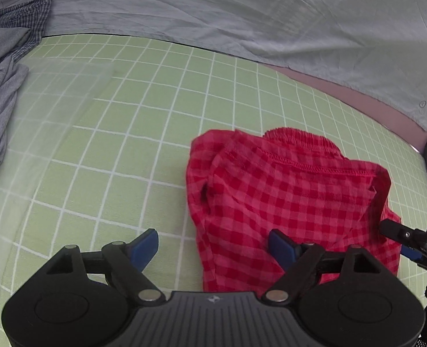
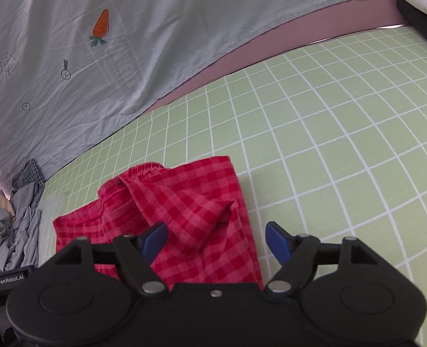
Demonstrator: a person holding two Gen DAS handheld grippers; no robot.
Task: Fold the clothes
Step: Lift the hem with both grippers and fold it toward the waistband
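Red gingham shorts (image 1: 288, 199) lie partly folded on the green grid mat (image 1: 121, 150), near both wide-open, empty grippers: left gripper (image 1: 213, 245), right gripper (image 2: 216, 240). Next likely calls for pinching an edge and folding again.

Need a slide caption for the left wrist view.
Open left tongs hover over folded red gingham shorts on a green grid mat.

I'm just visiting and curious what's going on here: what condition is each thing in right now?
Red checked shorts: roughly folded, lying on the green grid mat, elastic waistband showing.
Left gripper: open, holding nothing.
Right gripper: open, holding nothing.
Grey clothes pile: crumpled, unfolded.
Carrot-print sheet: spread out, wrinkled.
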